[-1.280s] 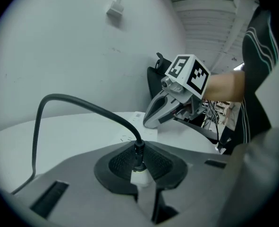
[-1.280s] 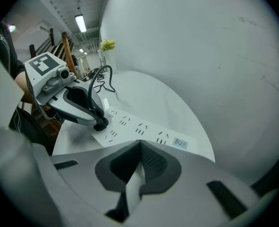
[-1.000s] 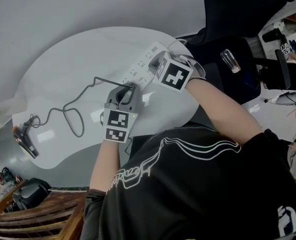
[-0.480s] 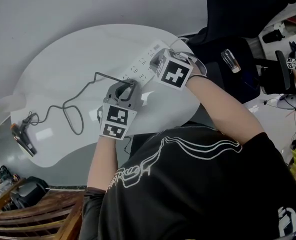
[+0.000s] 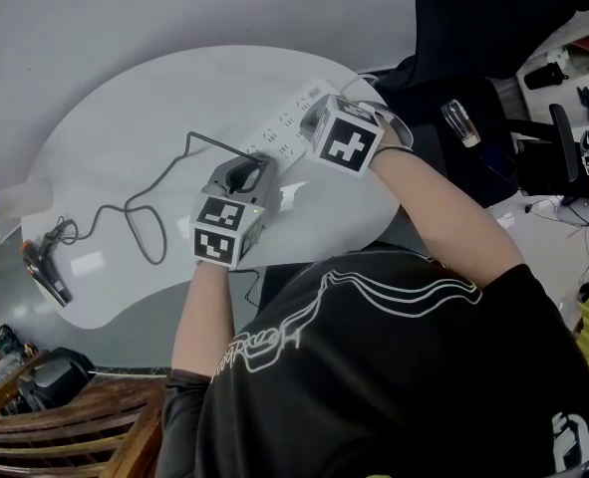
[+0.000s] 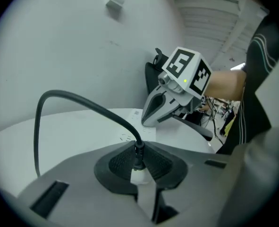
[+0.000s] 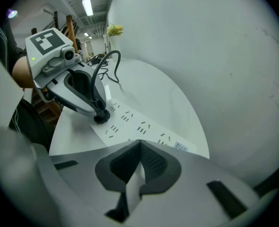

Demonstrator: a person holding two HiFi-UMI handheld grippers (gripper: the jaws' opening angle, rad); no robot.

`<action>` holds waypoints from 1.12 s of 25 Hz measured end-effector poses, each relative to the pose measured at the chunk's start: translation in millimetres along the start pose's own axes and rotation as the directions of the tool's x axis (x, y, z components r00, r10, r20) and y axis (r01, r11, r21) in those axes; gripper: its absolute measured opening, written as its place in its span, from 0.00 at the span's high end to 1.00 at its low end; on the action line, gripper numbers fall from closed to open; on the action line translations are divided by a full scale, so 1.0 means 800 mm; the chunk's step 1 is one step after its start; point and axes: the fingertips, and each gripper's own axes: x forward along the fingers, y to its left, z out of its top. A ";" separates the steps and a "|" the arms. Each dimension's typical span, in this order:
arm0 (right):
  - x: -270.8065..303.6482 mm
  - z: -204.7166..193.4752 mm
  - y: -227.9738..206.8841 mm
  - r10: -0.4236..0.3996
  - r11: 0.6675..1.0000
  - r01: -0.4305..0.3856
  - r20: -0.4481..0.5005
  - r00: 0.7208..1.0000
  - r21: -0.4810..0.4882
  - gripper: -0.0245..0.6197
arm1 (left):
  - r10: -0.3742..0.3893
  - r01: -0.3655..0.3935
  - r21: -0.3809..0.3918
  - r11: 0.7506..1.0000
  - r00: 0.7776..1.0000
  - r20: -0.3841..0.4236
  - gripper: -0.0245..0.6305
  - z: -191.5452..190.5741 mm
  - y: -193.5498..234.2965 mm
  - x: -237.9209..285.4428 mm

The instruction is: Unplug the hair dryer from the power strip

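Up close only, left gripper [image 6: 138, 163] clamps plug [image 6: 138, 151]

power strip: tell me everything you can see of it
The power strip is a long, flat white bar, plastic by its look, with rows of socket slots and a small printed label at one end. It lies flat on the white table. A black plug, clamped in the left gripper, stands at one socket. The shut right gripper sits over its other end, contact unclear.

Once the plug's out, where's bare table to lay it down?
Free: the table's far half beyond the cord, and its near edge below the cord's loop. Crowded: the power strip, with left gripper and right gripper at it.
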 end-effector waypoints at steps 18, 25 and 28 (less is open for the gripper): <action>0.001 -0.002 0.001 -0.004 1.000 0.003 -0.026 1.000 -0.023 0.97 | 0.029 -0.010 0.184 0.983 0.995 -0.098 0.89 -0.004 -0.010 -0.003; 0.001 -0.002 0.002 -0.008 0.999 0.007 -0.045 0.999 -0.040 0.97 | -0.009 0.021 0.124 0.992 0.995 -0.096 0.88 -0.004 -0.010 -0.006; 0.000 -0.004 0.002 -0.009 0.999 0.007 -0.045 0.999 -0.037 0.97 | -0.034 0.033 -0.013 0.999 0.997 -0.071 0.88 -0.002 -0.005 -0.007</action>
